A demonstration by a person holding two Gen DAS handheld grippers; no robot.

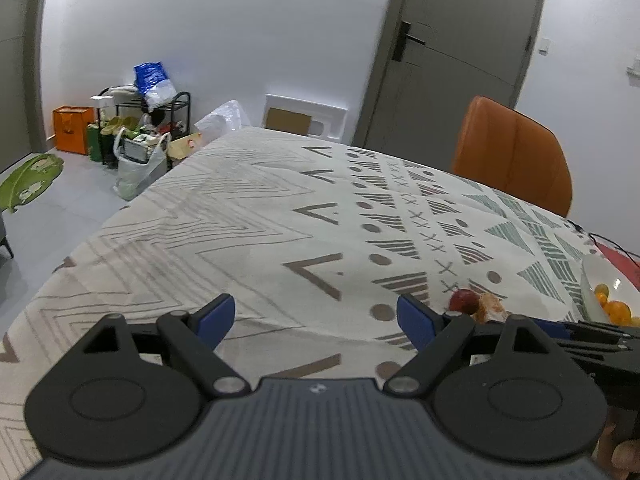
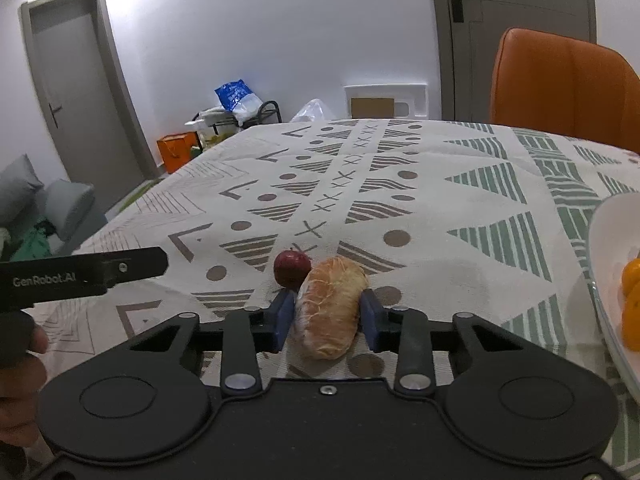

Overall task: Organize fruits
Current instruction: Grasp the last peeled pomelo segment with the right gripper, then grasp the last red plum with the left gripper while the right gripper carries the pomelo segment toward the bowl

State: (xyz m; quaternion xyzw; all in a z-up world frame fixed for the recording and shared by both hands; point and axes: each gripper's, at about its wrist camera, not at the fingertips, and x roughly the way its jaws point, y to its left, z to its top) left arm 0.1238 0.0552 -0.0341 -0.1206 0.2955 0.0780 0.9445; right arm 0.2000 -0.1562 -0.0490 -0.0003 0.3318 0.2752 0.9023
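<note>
A peeled orange piece (image 2: 330,308) lies on the patterned tablecloth (image 2: 400,184), with my right gripper (image 2: 327,316) shut on it, one blue pad against each side. A small dark red fruit (image 2: 292,268) sits just behind it and touches its far left end. In the left wrist view both show at the right, the red fruit (image 1: 464,301) and the peeled piece (image 1: 490,307). My left gripper (image 1: 316,316) stands open above bare cloth, holding nothing. A white bowl (image 2: 604,240) at the right edge holds several oranges (image 2: 632,292).
An orange chair (image 2: 560,84) stands at the table's far right side. The table's left edge drops to a grey floor with bags and a black rack (image 1: 152,120). The wide stretch of cloth ahead of my left gripper carries no objects.
</note>
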